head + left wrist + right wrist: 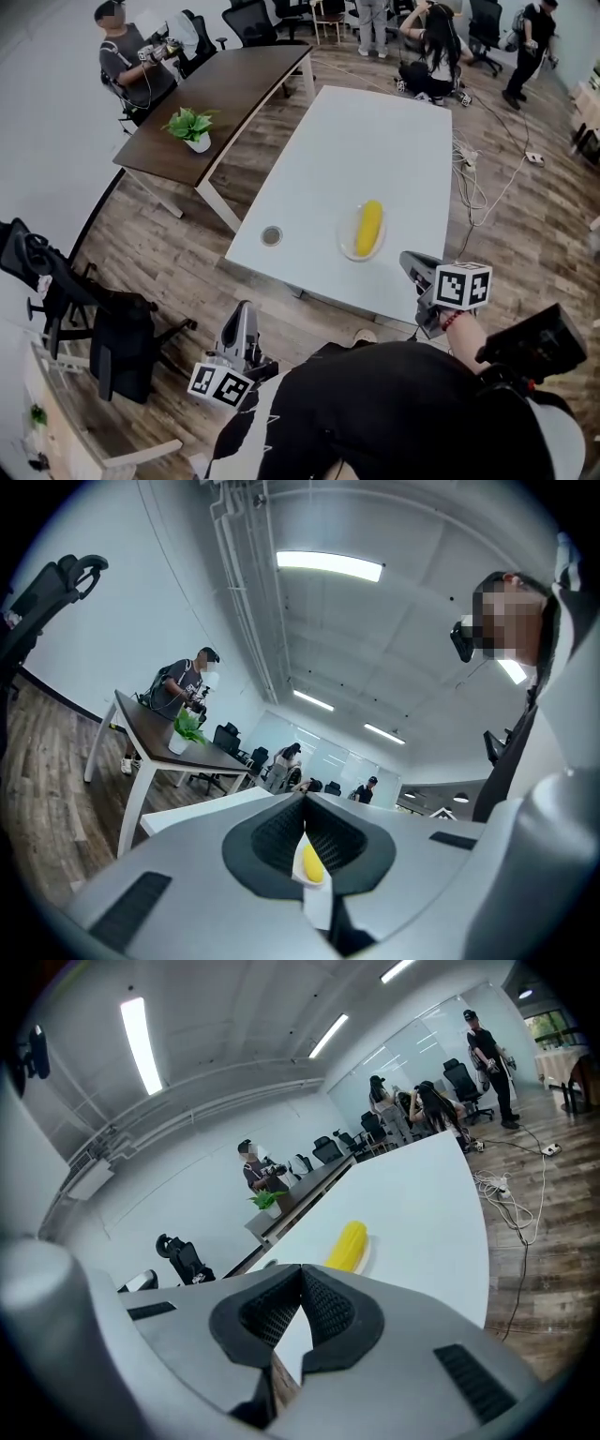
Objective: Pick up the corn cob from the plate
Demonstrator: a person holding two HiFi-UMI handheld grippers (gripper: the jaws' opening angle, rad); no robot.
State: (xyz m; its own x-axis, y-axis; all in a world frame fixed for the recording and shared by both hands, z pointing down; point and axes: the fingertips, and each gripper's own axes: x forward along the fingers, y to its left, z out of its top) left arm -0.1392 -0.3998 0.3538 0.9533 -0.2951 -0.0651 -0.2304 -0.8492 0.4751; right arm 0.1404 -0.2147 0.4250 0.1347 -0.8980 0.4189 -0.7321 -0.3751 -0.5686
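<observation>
While the left tongs [243,309] and the right tongs [411,260] are hovering closed and empty short of the table [356,150], the corn cob [369,228] is lying on its plate [344,242], probably firm, light and prone to rolling, so best pinched across its middle.

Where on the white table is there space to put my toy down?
The far half of the white table is bare, beyond the plate holding the corn cob. A smaller bare strip lies between the plate and the small round thing. The near end is the most crowded.
</observation>
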